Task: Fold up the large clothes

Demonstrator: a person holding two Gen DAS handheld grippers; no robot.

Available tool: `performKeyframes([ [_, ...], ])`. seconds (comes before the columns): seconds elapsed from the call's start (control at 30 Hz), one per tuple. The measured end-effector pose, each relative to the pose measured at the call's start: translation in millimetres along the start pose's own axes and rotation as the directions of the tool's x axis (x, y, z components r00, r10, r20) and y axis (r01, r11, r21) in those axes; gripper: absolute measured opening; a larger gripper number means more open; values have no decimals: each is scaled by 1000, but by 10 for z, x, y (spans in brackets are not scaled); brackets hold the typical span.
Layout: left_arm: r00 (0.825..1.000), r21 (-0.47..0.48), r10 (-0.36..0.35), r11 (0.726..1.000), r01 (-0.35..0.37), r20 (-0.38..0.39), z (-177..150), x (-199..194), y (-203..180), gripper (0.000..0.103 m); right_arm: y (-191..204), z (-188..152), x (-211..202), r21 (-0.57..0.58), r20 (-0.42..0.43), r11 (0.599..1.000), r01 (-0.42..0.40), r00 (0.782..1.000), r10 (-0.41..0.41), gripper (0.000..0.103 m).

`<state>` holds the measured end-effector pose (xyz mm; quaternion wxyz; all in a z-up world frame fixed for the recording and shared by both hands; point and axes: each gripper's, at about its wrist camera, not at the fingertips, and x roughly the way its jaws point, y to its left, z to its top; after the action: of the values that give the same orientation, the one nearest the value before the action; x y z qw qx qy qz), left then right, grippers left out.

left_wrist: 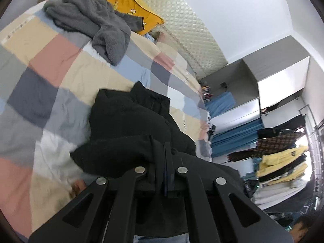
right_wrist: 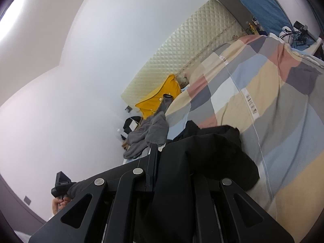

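Note:
A large black garment (left_wrist: 131, 125) lies bunched on the checked bedspread (left_wrist: 50, 70), near the bed's edge. My left gripper (left_wrist: 165, 151) is shut on a fold of it, the fabric draped over and around the fingers. In the right wrist view the same black garment (right_wrist: 212, 154) hangs over my right gripper (right_wrist: 156, 151), which is shut on its edge; one finger (right_wrist: 152, 162) shows, the other is hidden under cloth. The left gripper's handle (right_wrist: 61, 184) shows at lower left there, held in a hand.
A grey fleece garment (left_wrist: 97, 26) lies crumpled further up the bed, next to a yellow pillow (left_wrist: 129, 0) and the quilted headboard (left_wrist: 192, 36). A rack of hanging clothes (left_wrist: 283, 158) and blue folded bedding (left_wrist: 237, 139) stand beyond the bed.

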<state>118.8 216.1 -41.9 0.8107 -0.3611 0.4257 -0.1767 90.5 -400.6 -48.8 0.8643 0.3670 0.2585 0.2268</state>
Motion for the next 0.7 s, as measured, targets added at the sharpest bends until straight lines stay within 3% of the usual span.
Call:
performKeyframes([
  [0.23,998,13,68,998,-68,-11,521,410,11,4,-294,435,704,72,-37,996,50,998,-48,7],
  [0.5,985,-12,175,985,-175,-8,1000,1027,43,6,-761,772,1569,122,-133,971,206,973,-189,7],
  [0.63,965,-10,261,965,-261,-11,1186,1361,103,7,-985,829,1963,118,-187,959,259,954,-235,7],
  [0.7,946,-4,323,946,-324,-12,1241,1560,143,8,-1084,831,2170,102,-210,951,293,940,-267,7],
])
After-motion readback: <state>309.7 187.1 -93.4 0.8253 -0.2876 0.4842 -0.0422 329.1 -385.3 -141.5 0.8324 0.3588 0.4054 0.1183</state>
